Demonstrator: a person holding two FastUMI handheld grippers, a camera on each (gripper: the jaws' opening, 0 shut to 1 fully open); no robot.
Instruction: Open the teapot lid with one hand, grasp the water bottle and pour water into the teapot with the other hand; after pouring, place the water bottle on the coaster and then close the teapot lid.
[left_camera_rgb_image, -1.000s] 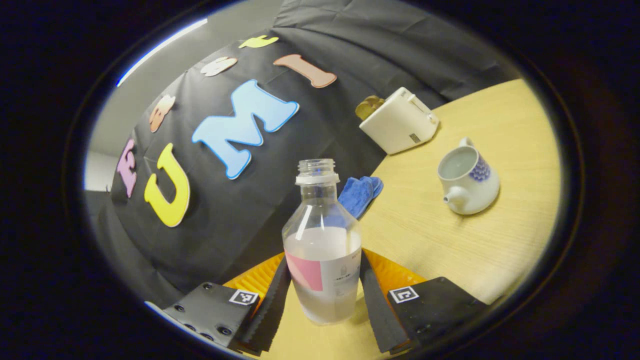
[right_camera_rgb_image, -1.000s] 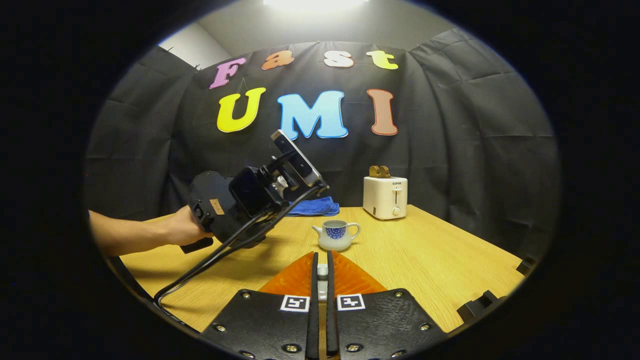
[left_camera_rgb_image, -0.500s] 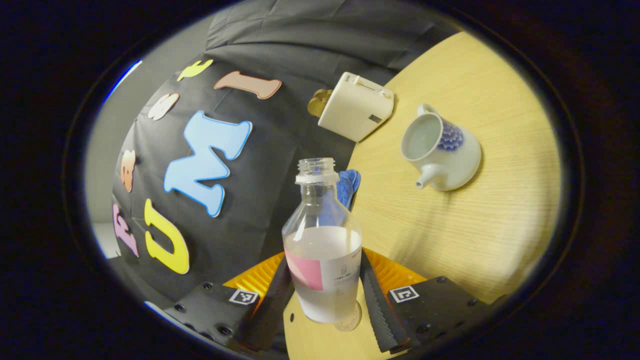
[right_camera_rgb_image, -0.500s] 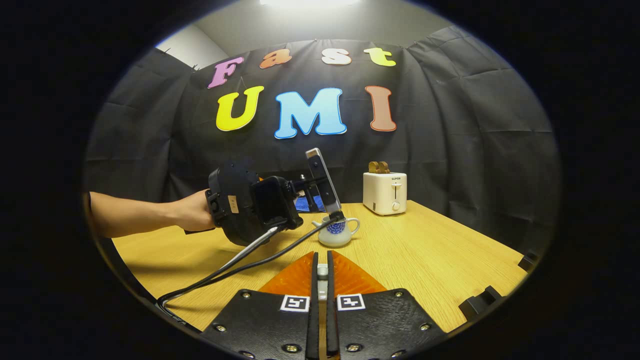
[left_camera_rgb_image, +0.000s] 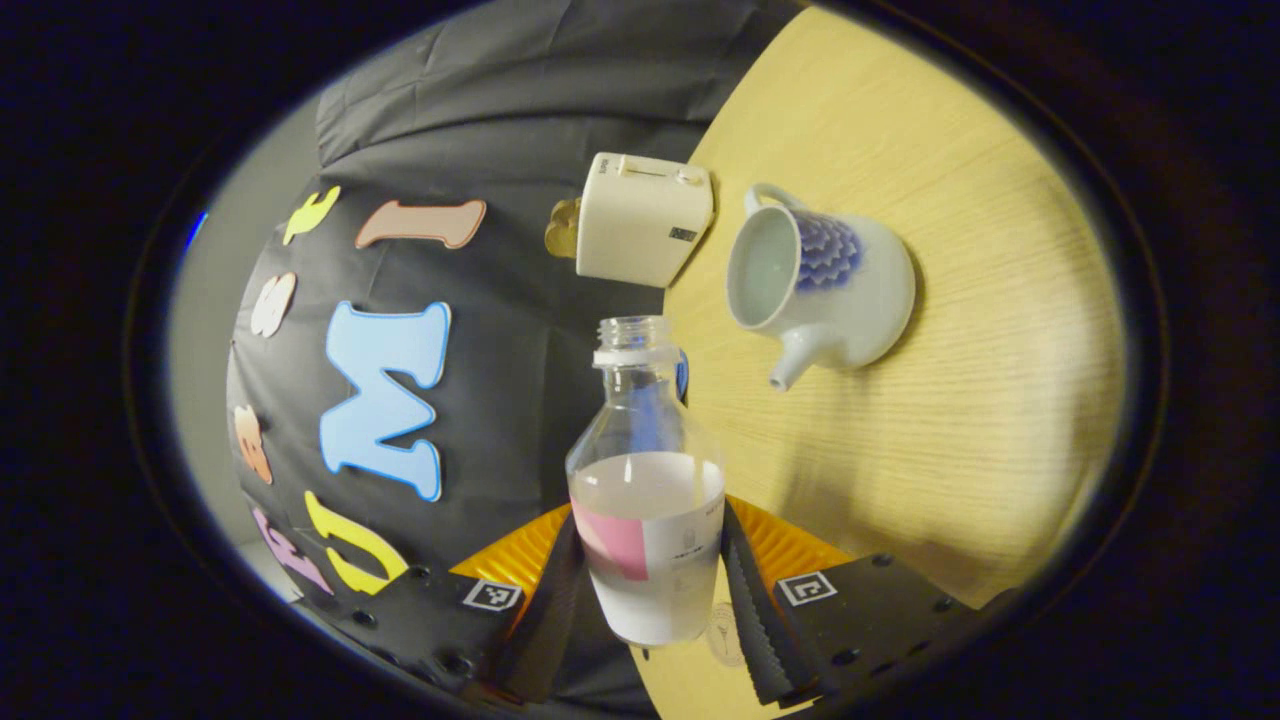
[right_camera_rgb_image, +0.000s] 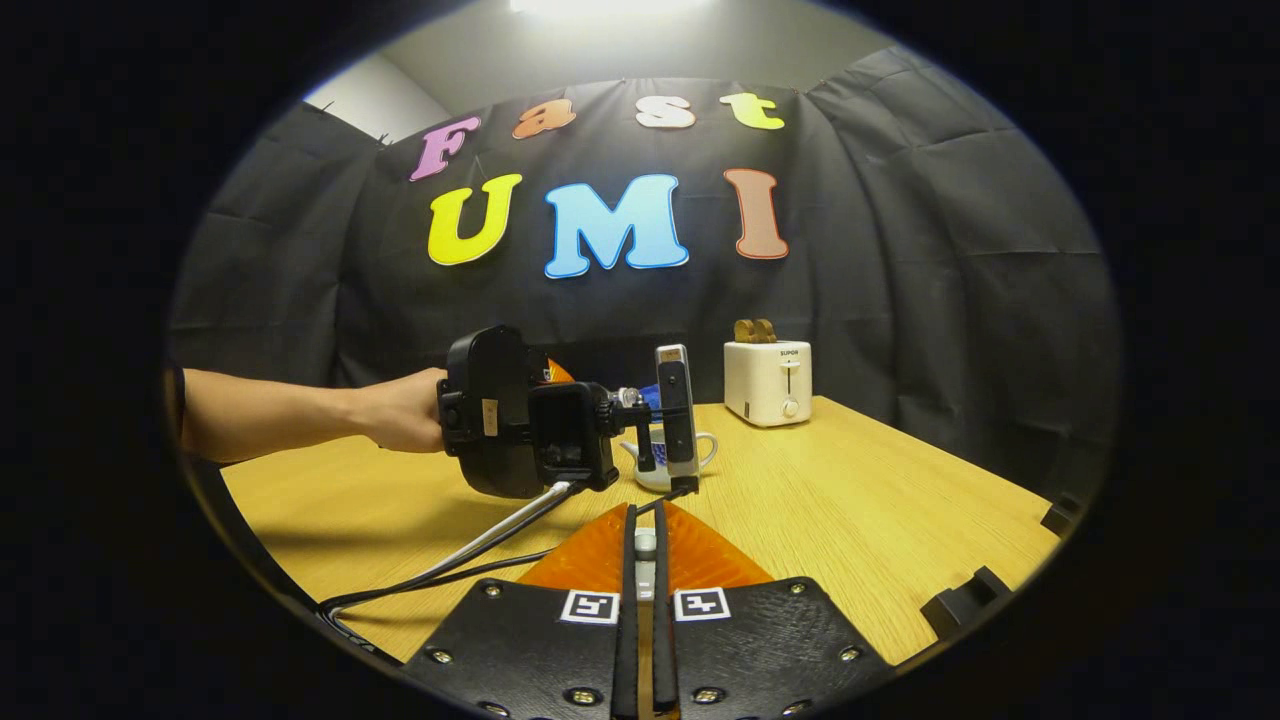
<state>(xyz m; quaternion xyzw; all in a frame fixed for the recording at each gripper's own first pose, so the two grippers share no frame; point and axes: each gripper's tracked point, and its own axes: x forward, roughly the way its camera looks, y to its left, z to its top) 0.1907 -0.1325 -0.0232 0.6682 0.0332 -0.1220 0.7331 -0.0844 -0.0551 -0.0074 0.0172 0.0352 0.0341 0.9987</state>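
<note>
Bottle tipped toward the open teapot, lid held back in the other tongs.

Left gripper view: the left tongs (left_camera_rgb_image: 648, 585) clamp the uncapped bottle (left_camera_rgb_image: 645, 480), about half full; the teapot (left_camera_rgb_image: 820, 285) lies ahead and right of them on the table (left_camera_rgb_image: 960, 400), lidless, its inside pale, water level unclear. The mouth looks short of the rim, so tipping now would likely spill onto the table; a coaster (left_camera_rgb_image: 728, 633) peeks beneath the bottle.
Right gripper view: the right tongs (right_camera_rgb_image: 645, 560) are nearly shut on a small pale piece, likely the lid (right_camera_rgb_image: 646, 545), which could drop if they ease; the left tongs' housing sits ahead, covering the teapot.
</note>
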